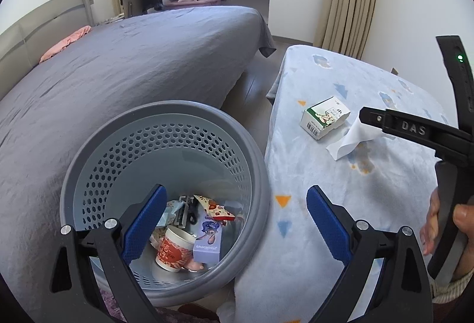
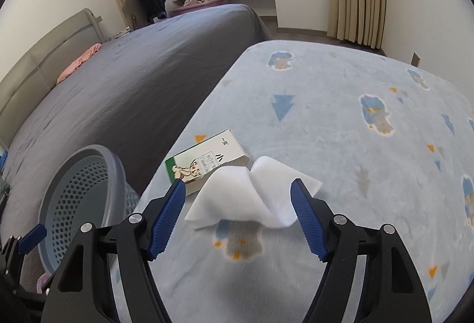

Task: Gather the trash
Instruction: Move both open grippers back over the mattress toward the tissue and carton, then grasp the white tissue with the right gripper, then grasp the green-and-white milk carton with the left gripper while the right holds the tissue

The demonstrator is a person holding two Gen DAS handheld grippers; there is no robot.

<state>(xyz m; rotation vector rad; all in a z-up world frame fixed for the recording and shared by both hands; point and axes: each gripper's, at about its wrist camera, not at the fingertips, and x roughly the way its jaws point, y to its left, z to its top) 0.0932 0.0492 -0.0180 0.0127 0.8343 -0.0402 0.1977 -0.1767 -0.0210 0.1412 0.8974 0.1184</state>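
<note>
Between the right gripper's [image 2: 237,198] spread fingers, white tissue [image 2: 251,195] on blanket [image 2: 340,130]

Both grippers open, jaws spread wide.

The left gripper [image 1: 234,222] points forward and down, its blue pads [image 1: 142,229] well apart. The right gripper [image 2: 238,216] reaches out low, pads [image 2: 308,222] parted; the right hand [image 1: 444,222] grips its handle.
</note>
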